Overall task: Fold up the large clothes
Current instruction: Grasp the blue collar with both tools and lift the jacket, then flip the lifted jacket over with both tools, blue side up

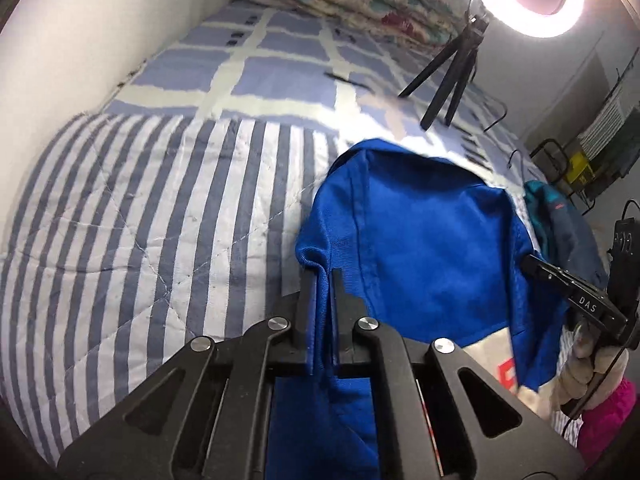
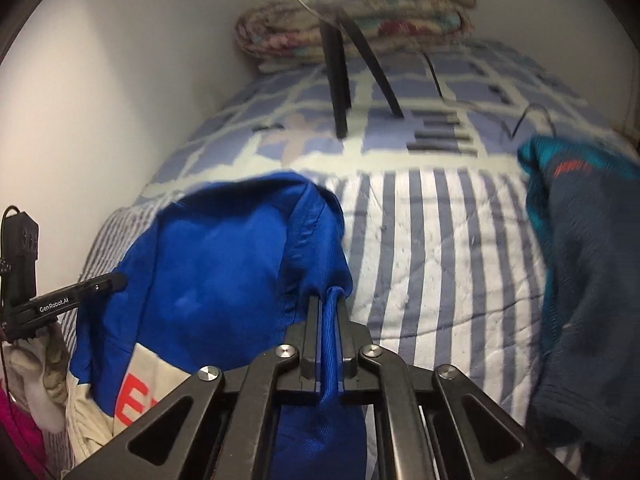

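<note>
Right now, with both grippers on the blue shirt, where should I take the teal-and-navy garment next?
Grip the teal-and-navy garment at its teal upper edge, coming from the striped quilt side. That edge stands raised and exposed; the rest lies heaped and runs out of view, so its layers probably cannot be separated.

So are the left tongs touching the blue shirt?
Touching. In the left wrist view, the left tongs are shut on a bunched edge of the blue shirt, which runs pinched between both fingers.
</note>
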A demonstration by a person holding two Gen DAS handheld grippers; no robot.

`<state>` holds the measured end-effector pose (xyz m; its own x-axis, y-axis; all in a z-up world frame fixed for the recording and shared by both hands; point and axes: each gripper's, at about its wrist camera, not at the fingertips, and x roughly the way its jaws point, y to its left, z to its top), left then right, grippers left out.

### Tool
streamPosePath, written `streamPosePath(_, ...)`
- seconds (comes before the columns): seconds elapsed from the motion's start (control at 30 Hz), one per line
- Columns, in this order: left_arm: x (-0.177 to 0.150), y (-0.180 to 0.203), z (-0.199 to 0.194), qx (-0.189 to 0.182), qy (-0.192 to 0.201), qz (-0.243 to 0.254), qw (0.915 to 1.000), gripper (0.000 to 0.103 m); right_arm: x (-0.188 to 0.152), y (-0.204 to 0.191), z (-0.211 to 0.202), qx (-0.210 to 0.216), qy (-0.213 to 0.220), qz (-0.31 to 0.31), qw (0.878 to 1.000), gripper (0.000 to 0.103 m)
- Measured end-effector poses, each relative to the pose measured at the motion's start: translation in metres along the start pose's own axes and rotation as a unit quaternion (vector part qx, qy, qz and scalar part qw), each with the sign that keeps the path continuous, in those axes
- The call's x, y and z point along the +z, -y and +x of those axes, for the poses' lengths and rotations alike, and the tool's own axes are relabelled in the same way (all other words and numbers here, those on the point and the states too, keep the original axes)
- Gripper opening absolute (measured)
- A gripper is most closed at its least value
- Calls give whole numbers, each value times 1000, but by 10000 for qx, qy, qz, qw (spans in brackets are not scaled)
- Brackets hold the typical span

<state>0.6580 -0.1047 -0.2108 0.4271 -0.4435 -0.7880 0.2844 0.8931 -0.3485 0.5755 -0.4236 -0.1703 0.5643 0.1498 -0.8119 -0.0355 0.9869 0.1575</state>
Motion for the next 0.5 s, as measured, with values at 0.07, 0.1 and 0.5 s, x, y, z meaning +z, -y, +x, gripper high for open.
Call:
streamPosePath(0.07,1,5,-12,-47,112,28,9999,1,2,-5,-13,4,133,-64,9999,1)
streamPosePath(0.1,2,8,-21,-68,178,32,9998,1,4,-7,-21,27,202,-99,9997,1)
streamPosePath(0.5,-28,32,-119,-532,548,40,9971,1,-21,-39,-127,582,893,-262,9940,1)
